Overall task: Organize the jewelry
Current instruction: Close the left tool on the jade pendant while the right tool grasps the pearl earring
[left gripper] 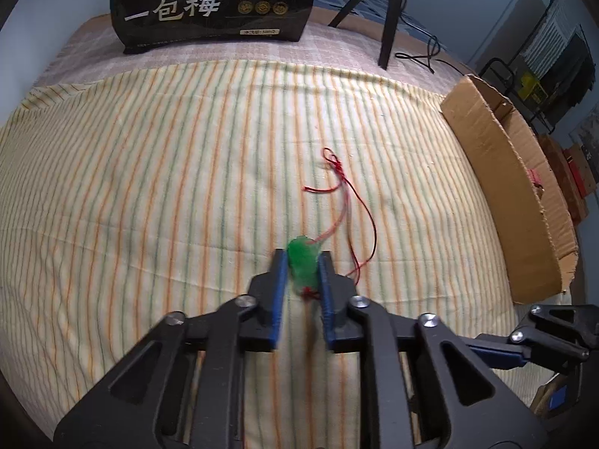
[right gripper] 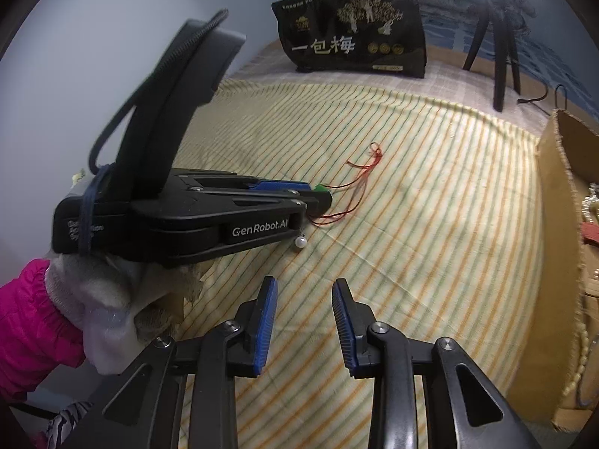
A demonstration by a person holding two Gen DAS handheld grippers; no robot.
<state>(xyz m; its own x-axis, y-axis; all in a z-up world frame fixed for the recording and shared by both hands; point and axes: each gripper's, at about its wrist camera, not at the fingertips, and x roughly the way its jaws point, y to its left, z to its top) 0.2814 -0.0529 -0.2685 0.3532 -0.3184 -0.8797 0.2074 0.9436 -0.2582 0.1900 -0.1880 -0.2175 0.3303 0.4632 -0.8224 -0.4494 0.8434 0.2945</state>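
Tongs first: my left tongs (left gripper: 302, 262) squeeze a green pendant (left gripper: 303, 263) between their blue pads, down on the striped cloth (left gripper: 149, 187). Its red cord (left gripper: 359, 209) trails away across the cloth. A cardboard box (left gripper: 498, 202) sits off to the right, and a black bag (left gripper: 213, 3) stands at the back.

From my right side I see things the left view hides. A small white pearl (right gripper: 300, 242) lies just beside the left tongs. My gloved hand (right gripper: 112, 299) holds them. My right tongs (right gripper: 305, 318) are apart, with only cloth between them.
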